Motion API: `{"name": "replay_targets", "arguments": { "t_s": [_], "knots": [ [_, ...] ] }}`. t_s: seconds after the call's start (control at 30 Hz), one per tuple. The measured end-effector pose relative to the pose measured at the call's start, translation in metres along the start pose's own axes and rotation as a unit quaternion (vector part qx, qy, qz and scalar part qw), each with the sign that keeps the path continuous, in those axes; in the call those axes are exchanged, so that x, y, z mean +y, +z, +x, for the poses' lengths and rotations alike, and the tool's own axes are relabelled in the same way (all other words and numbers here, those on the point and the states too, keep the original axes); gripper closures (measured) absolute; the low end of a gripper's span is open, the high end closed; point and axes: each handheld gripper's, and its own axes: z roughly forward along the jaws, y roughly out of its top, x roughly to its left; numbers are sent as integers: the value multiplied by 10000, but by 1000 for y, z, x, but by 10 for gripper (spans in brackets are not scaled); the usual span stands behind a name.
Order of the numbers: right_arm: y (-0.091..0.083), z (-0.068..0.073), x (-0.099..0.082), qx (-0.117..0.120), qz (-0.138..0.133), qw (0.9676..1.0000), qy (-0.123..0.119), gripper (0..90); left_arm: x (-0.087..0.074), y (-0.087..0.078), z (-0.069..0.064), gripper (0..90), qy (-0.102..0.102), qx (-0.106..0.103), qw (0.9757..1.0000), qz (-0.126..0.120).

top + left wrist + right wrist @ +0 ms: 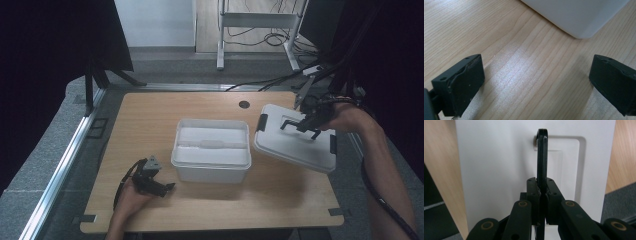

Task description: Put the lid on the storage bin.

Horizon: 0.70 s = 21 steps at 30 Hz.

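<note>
A white open box stands in the middle of the wooden table; its rounded corner shows in the left gripper view. To its right a white lid with black side clips hangs tilted above the table. My right gripper is shut on the lid's black handle, which stands up from a recess in the lid. My left gripper rests on the table at the front left of the box, jaws wide open with bare wood between its pads.
A round cable hole lies in the table behind the box. A metal frame's legs and loose cables are on the floor beyond the table. A metal rail runs along the table's left side.
</note>
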Motion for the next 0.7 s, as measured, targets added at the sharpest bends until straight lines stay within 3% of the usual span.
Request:
{"name": "replay_targets", "arguments": {
  "t_s": [0.17,0.23,0.27,0.7],
  "knots": [
    [-5,9,26,127,-141,9996,-208,838,0,0,0,1,-2,1,10000,-1],
    [-2,14,45,180,-141,9990,-372,838,0,0,0,2,-2,1,10000,-1],
    [-2,14,45,180,-141,9990,-372,838,0,0,0,2,-2,0,10000,0],
    [23,36,126,220,-124,9951,-961,837,0,0,0,2,2,4,10000,1]
  ]
}}
